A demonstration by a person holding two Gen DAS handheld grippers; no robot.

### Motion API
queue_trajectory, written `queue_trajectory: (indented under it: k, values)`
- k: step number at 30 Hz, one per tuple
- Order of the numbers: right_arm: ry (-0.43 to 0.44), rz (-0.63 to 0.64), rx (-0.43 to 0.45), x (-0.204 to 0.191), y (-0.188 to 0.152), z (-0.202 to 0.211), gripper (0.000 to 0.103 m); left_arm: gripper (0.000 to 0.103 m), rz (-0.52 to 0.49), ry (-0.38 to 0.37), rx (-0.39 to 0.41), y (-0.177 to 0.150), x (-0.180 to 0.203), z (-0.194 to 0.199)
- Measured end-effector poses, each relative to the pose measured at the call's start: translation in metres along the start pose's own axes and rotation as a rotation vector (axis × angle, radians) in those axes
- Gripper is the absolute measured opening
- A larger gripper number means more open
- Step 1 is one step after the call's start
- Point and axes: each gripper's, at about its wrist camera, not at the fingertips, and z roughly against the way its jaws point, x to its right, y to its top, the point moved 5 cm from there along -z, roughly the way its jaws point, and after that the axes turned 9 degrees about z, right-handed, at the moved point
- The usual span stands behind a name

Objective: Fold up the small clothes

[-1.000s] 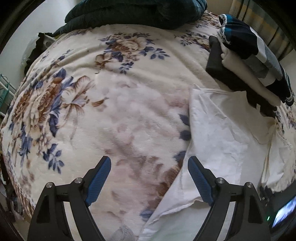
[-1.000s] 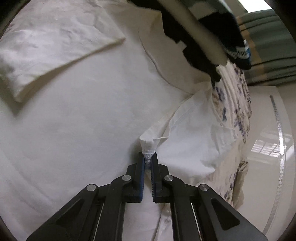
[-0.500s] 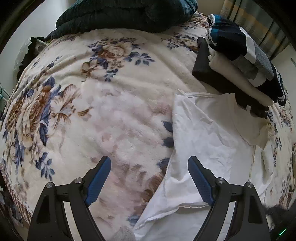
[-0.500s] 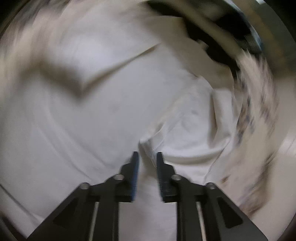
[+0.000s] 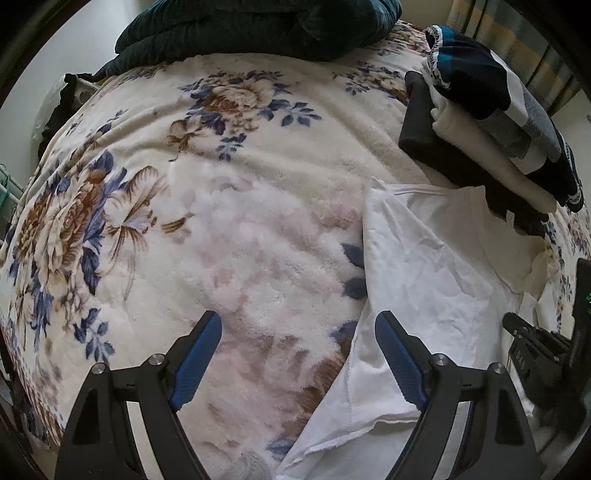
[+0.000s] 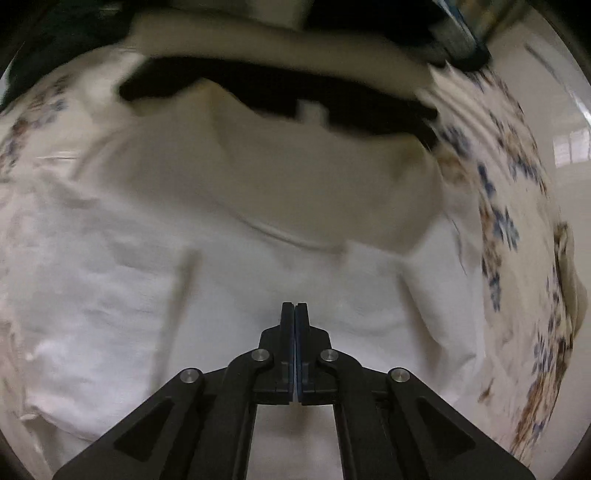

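Observation:
A white garment (image 5: 424, 266) lies partly folded on the floral blanket, at the right of the left wrist view; it fills the right wrist view (image 6: 258, 229). My left gripper (image 5: 297, 334) is open and empty, hovering above the blanket with its right finger over the garment's left edge. My right gripper (image 6: 294, 310) is shut with nothing between its pads, just above the white cloth; its black body shows at the right edge of the left wrist view (image 5: 535, 354).
A stack of folded clothes (image 5: 491, 122), black, white and striped navy, sits at the garment's far end and shows blurred in the right wrist view (image 6: 295, 92). A dark green duvet (image 5: 258, 26) lies at the far end of the floral blanket (image 5: 184, 221).
My right gripper let go of the white garment's corner, swung away over the cloth and closed empty. The left gripper shifted slightly and stayed open.

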Motion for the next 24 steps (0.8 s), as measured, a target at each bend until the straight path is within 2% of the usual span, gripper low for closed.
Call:
queue_trajectory:
  k: [3, 5, 7, 8, 11, 12, 13, 14, 18, 24]
  values:
    - [-0.013, 0.082, 0.027, -0.022, 0.002, 0.015, 0.000, 0.085, -0.002, 0.009, -0.004, 0.000, -0.002, 0.000]
    - [-0.108, 0.110, -0.013, -0.016, 0.002, 0.012, 0.010, 0.085, -0.005, 0.027, 0.019, 0.002, -0.004, 0.003]
    - [-0.281, 0.154, -0.050, -0.003, -0.005, 0.007, 0.055, 0.085, -0.014, 0.063, 0.047, 0.003, -0.007, 0.006]
    - [-0.310, 0.155, -0.055, 0.000, -0.012, 0.005, 0.058, 0.085, -0.016, 0.080, 0.058, 0.004, -0.009, 0.006]
    - [-0.270, 0.149, -0.128, 0.011, -0.026, -0.018, 0.055, 0.085, -0.010, 0.103, 0.067, 0.006, -0.016, 0.005]
    - [-0.253, 0.133, -0.123, 0.012, -0.027, -0.021, 0.045, 0.085, -0.004, 0.109, 0.067, 0.007, -0.019, 0.005]
    - [-0.246, 0.118, -0.113, 0.016, -0.028, -0.023, 0.022, 0.085, 0.000, 0.113, 0.068, 0.008, -0.021, 0.004]
    - [-0.246, 0.119, -0.114, 0.017, -0.027, -0.025, 0.007, 0.085, 0.006, 0.119, 0.068, 0.008, -0.024, 0.004]
    - [-0.272, 0.143, -0.048, 0.008, -0.024, -0.020, 0.005, 0.085, 0.019, 0.130, 0.060, 0.008, -0.031, 0.002]
    - [-0.209, 0.174, 0.006, -0.024, -0.020, 0.002, 0.006, 0.085, 0.011, 0.133, 0.056, 0.006, -0.029, 0.002]
